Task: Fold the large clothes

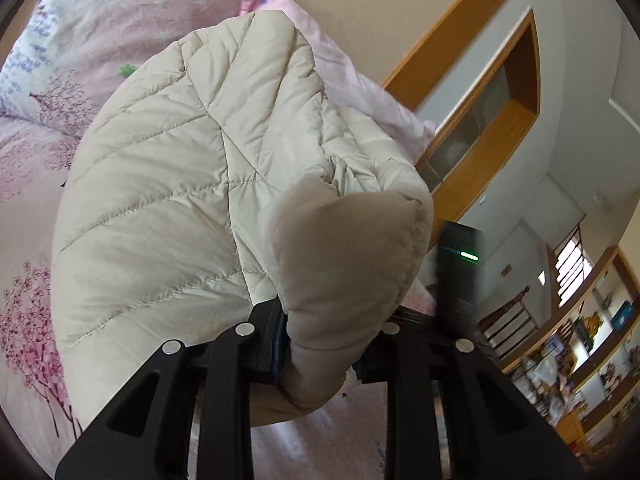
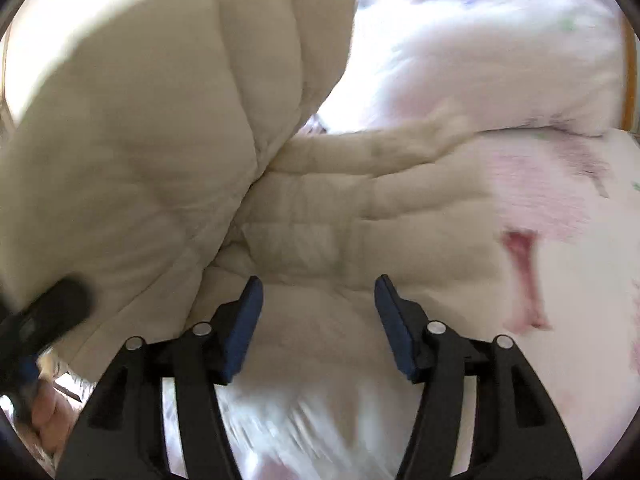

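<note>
Left hand-held gripper (image 1: 320,344) pinches my quilted jacket (image 1: 192,184) edge, lifted over bed (image 1: 28,320); right hand-held gripper (image 2: 318,320) spread, empty. Jacket prob. light, puffy, slippery: grip hem/seams.

quilted jacket (image 2: 320,208) on bedspread (image 2: 560,280) — one part raised, pillow (image 2: 480,60) behind

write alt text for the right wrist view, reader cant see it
The right gripper hangs open with nothing between its blue pads, over a beige quilted jacket spread on a pink floral bedsheet. On the left, part of the jacket is lifted and folded over, with the left gripper at its lower edge. The picture is motion-blurred.
</note>
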The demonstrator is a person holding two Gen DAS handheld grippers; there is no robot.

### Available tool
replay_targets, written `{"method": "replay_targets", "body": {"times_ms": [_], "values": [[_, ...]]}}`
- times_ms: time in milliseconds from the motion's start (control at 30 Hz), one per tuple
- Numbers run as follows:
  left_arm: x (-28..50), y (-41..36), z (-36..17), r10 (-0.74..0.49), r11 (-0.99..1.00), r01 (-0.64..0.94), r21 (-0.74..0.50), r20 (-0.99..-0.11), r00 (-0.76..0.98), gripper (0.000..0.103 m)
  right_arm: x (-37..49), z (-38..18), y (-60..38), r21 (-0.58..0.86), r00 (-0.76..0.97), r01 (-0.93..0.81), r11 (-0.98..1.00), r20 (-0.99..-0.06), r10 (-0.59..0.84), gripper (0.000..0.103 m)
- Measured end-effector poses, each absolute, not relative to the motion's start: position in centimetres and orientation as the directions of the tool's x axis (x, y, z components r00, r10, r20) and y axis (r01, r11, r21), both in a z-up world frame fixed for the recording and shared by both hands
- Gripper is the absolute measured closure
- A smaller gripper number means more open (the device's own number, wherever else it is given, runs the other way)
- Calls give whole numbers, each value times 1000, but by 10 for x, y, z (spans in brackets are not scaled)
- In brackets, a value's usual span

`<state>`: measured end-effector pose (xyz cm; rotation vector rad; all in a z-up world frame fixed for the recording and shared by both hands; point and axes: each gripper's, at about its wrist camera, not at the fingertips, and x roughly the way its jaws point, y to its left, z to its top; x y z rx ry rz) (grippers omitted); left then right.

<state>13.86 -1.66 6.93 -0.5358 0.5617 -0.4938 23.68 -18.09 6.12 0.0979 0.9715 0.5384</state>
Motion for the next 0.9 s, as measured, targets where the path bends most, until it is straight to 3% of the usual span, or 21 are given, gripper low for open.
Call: {"method": "replay_targets", "body": {"times_ms": [267, 433, 667, 900], "values": [[144, -69, 58, -528, 842, 354, -408, -483, 698, 78, 219, 47, -262, 354, 509, -130, 926, -778, 369, 42], [144, -100, 41, -481, 876, 392, -281, -571, 665, 78, 213, 52, -305, 442, 538, -16, 897, -752, 380, 43], [135, -141, 22, -322, 894, 447, 28, -652, 686, 63, 223, 99, -318, 592, 578, -114, 797, -613, 538, 39], [127, -159, 13, -294, 868, 483, 115, -665, 687, 43, 258, 115, -275, 605, 468, -224, 764, -621, 629, 36]]}}
